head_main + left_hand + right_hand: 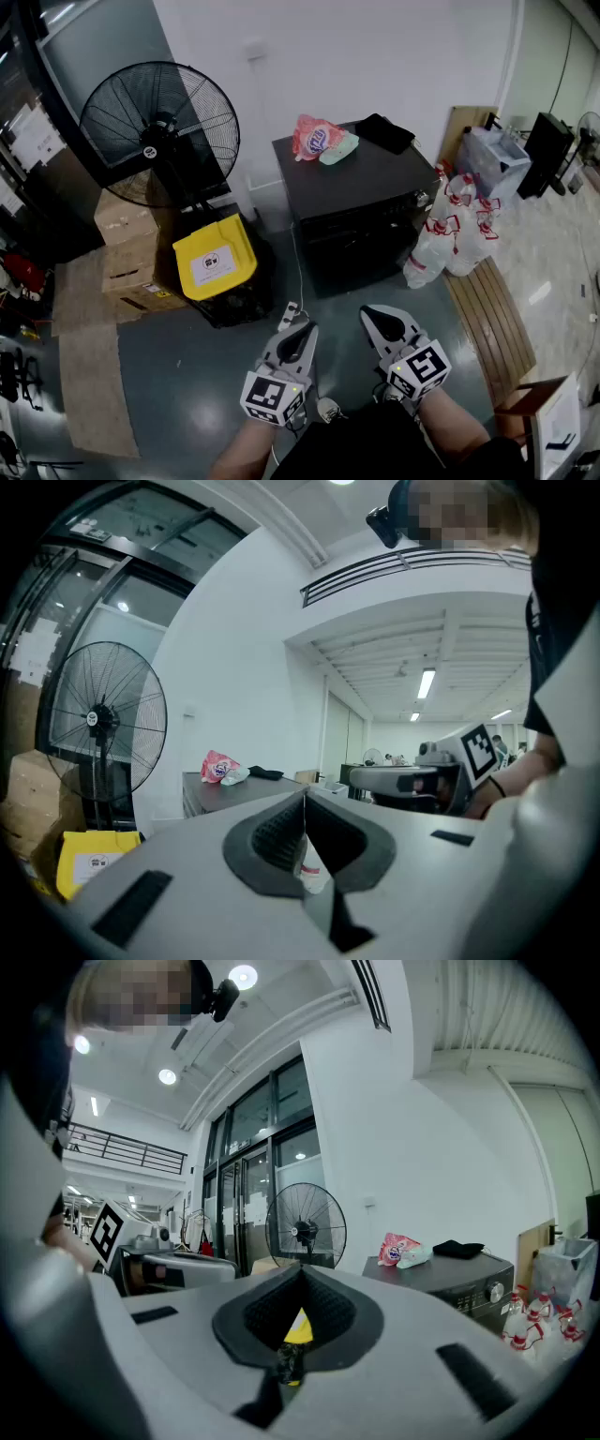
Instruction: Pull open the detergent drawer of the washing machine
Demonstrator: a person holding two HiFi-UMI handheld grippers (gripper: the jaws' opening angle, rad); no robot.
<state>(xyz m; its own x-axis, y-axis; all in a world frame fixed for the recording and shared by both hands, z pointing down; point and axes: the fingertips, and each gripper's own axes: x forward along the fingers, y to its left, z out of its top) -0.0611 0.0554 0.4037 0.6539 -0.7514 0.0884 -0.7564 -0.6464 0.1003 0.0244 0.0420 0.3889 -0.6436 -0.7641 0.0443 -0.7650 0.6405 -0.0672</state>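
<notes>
The dark washing machine (pixel 356 202) stands against the white wall, a good way ahead of both grippers. Its control panel with a round knob (pixel 494 1290) shows in the right gripper view; the detergent drawer cannot be made out. A pink bag (pixel 317 138) and a black cloth (pixel 384 131) lie on its top. My left gripper (pixel 302 330) and right gripper (pixel 372 314) hang side by side low in the head view, over the grey floor. Both are shut with nothing held. The left gripper (pixel 305 799) and right gripper (pixel 302 1274) point level toward the machine.
A big black floor fan (pixel 159 131) stands at the left, with a yellow-lidded box (pixel 216 255) and cardboard boxes (pixel 131 253) beside it. White tied bags (pixel 455 230) lean at the machine's right. A wooden slatted bench (pixel 492 319) lies at the right. A power strip (pixel 289 314) lies on the floor.
</notes>
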